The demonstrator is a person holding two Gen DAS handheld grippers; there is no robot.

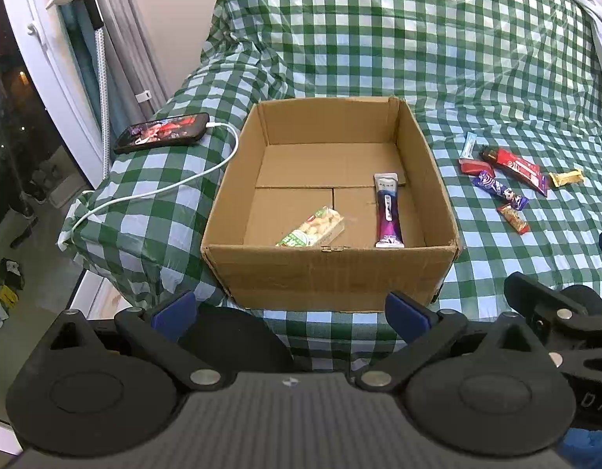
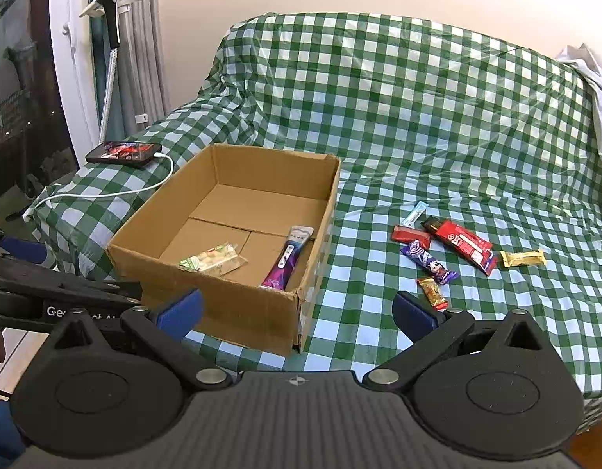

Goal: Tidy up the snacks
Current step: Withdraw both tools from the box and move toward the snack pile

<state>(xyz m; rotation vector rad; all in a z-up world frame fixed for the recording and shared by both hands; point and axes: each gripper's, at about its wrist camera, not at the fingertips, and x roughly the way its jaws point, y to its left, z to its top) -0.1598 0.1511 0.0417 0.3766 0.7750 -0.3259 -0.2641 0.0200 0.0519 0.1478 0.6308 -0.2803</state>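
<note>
We have made a start on the snacks but most of the work is left. The cardboard box (image 1: 332, 269) sits in the middle of the left wrist frame on the green checked cloth (image 1: 418, 39), and two items already lie flat on its floor: a green and white packet (image 1: 312, 230) at lower left and a purple pouch (image 1: 387, 211) at lower right, well apart from each other. Six snacks remain loose on the cloth at the right of the frame: a pale blue stick (image 2: 415, 211), a small red bar (image 2: 410, 233), a long red pack (image 2: 463, 244), a purple bar (image 2: 429, 262), a gold bar (image 2: 522, 258) and a small orange bar (image 2: 431, 292). Our left gripper (image 1: 291, 312) and right gripper (image 2: 297, 314) both stand with fingers spread wide and hold nothing, low in their frames. A phone (image 1: 162, 137) on its cable lies at left, outside the box.
</note>
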